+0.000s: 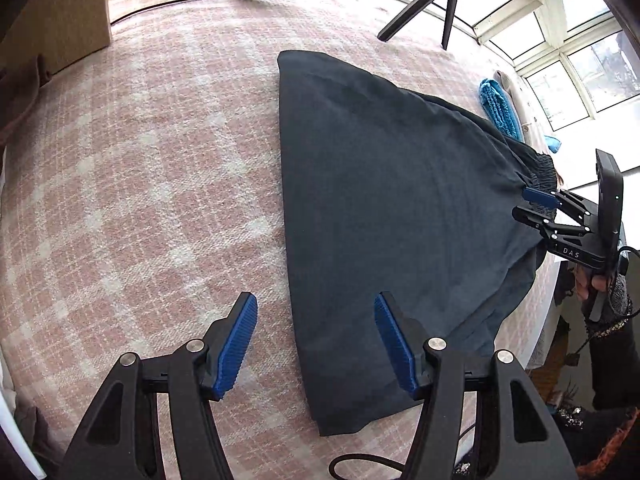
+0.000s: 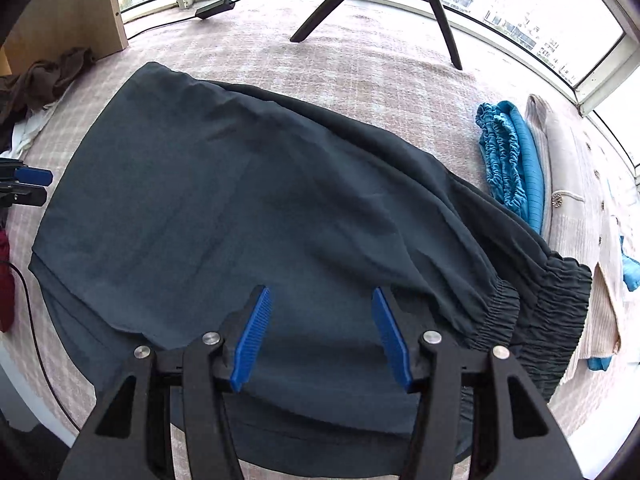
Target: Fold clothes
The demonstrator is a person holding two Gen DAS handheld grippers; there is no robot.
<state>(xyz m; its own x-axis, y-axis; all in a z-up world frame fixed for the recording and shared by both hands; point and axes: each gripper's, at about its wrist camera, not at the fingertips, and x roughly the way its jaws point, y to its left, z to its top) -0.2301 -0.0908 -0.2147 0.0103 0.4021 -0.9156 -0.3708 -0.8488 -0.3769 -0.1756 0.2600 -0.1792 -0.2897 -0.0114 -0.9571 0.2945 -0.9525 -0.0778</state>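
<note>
Lying folded, dark skirt [image 2: 256, 200]; both tools spread, empty; teal garment [image 2: 512, 160] clearer in right view.

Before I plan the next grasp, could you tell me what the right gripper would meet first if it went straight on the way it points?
Most likely the dark skirt: the right gripper points steeply down, jaws open and empty, with the cloth directly beyond. Its height above the cloth is unclear.

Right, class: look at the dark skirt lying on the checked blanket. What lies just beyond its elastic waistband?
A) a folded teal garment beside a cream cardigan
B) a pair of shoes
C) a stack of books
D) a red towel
A: beyond the dark skirt's gathered waistband lies a teal garment, with a cream cardigan next to it.
</note>
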